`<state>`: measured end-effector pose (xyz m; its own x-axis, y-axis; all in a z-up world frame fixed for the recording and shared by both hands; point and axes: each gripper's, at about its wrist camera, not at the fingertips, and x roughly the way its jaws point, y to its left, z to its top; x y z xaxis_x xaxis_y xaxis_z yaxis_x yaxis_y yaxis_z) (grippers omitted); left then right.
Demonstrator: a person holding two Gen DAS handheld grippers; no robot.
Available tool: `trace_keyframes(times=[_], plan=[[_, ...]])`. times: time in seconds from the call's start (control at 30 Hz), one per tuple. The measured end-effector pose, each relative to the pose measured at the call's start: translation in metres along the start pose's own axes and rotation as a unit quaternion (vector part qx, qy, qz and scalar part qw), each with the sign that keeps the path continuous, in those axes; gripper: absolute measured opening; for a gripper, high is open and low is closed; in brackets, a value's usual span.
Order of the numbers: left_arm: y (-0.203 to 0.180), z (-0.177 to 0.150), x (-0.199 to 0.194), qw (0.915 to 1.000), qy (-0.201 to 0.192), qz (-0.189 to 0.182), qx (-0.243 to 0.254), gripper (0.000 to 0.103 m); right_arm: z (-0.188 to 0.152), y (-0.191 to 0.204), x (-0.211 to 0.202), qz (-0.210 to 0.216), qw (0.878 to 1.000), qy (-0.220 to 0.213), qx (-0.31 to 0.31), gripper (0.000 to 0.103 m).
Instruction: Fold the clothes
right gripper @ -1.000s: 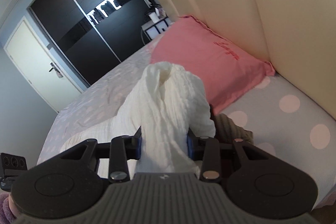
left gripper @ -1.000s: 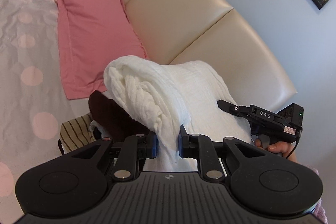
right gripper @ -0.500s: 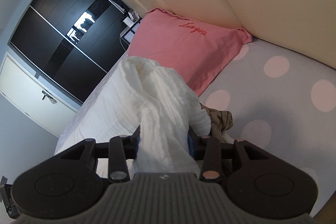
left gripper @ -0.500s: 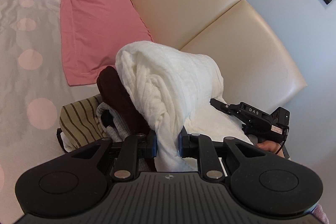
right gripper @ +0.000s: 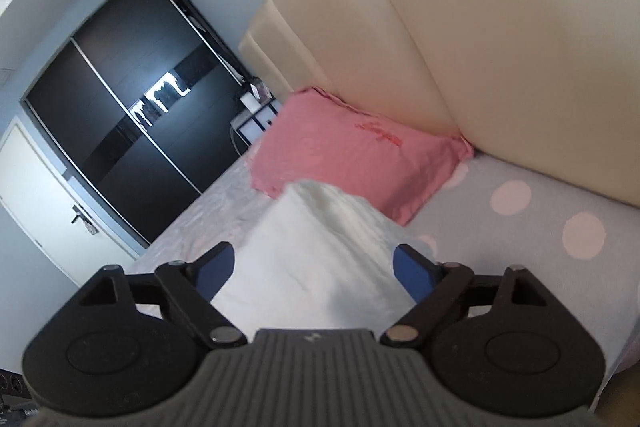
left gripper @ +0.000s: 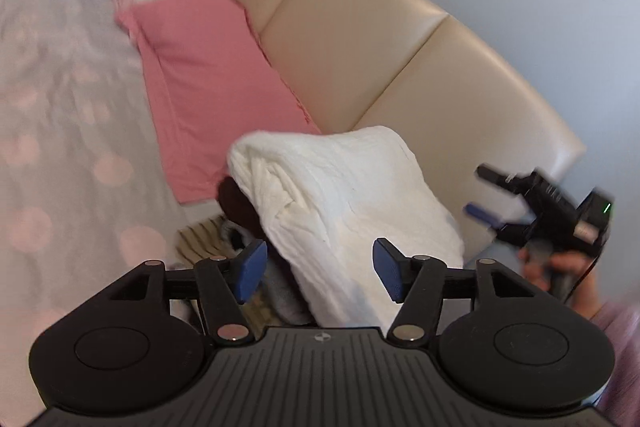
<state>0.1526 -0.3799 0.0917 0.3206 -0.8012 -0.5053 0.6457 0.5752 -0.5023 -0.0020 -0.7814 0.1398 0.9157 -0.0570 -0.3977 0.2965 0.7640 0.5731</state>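
The white crinkled cotton garment (left gripper: 352, 203) lies draped over a pile of dark and striped clothes (left gripper: 236, 223) on the polka-dot bed (right gripper: 520, 227). Left gripper (left gripper: 320, 267) and right gripper (right gripper: 314, 267) both stand wide, holding nothing, the cloth lying just ahead between each pair of fingers.

Much blurred or covered

The white cloth (left gripper: 352, 195) hides most of the dark garment (left gripper: 238, 201) and striped piece (left gripper: 200, 241); the right gripper (left gripper: 492, 199) is smeared by blur, the pillow's (right gripper: 356, 155) red lettering unreadable.
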Motion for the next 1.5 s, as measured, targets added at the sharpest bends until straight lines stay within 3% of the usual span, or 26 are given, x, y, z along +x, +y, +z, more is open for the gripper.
trace_keyframes(times=[0.1, 0.3, 0.5, 0.7, 0.9, 1.07, 1.2, 1.37, 1.43, 1.5], plan=[[-0.016, -0.002, -0.039, 0.9970, -0.019, 0.042, 0.063, 0.059, 0.003, 0.035, -0.026, 0.010, 0.999, -0.012, -0.031, 0.091], [-0.025, -0.011, -0.120, 0.9906, -0.043, 0.097, 0.087, 0.071, -0.004, 0.130, -0.066, 0.050, 0.992, -0.022, -0.110, 0.096], [-0.021, -0.024, -0.196, 0.9831, -0.064, 0.144, 0.092, 0.074, -0.028, 0.234, -0.094, 0.095, 0.978, -0.040, -0.181, 0.101], [-0.004, -0.038, -0.261, 0.9688, -0.108, 0.206, 0.086, 0.075, -0.076, 0.329, -0.101, 0.138, 0.958, -0.025, -0.250, 0.102], [0.016, -0.061, -0.324, 0.9514, -0.146, 0.260, 0.076, 0.076, -0.152, 0.400, -0.101, 0.156, 0.930, -0.031, -0.330, 0.102], [0.032, -0.084, -0.363, 0.9316, -0.190, 0.302, 0.072, 0.077, -0.226, 0.437, -0.103, 0.165, 0.915, -0.044, -0.366, 0.102], [0.048, -0.102, -0.374, 0.9176, -0.200, 0.337, 0.064, 0.078, -0.283, 0.451, -0.105, 0.167, 0.907, -0.062, -0.382, 0.102], [0.074, -0.134, -0.369, 0.9016, -0.210, 0.376, 0.041, 0.079, -0.349, 0.450, -0.093, 0.179, 0.915, -0.041, -0.359, 0.102], [0.086, -0.150, -0.368, 0.8913, -0.221, 0.395, 0.020, 0.079, -0.376, 0.444, -0.085, 0.166, 0.924, -0.038, -0.342, 0.102], [0.101, -0.170, -0.370, 0.8839, -0.233, 0.406, -0.003, 0.079, -0.400, 0.439, -0.077, 0.148, 0.926, -0.037, -0.345, 0.102]])
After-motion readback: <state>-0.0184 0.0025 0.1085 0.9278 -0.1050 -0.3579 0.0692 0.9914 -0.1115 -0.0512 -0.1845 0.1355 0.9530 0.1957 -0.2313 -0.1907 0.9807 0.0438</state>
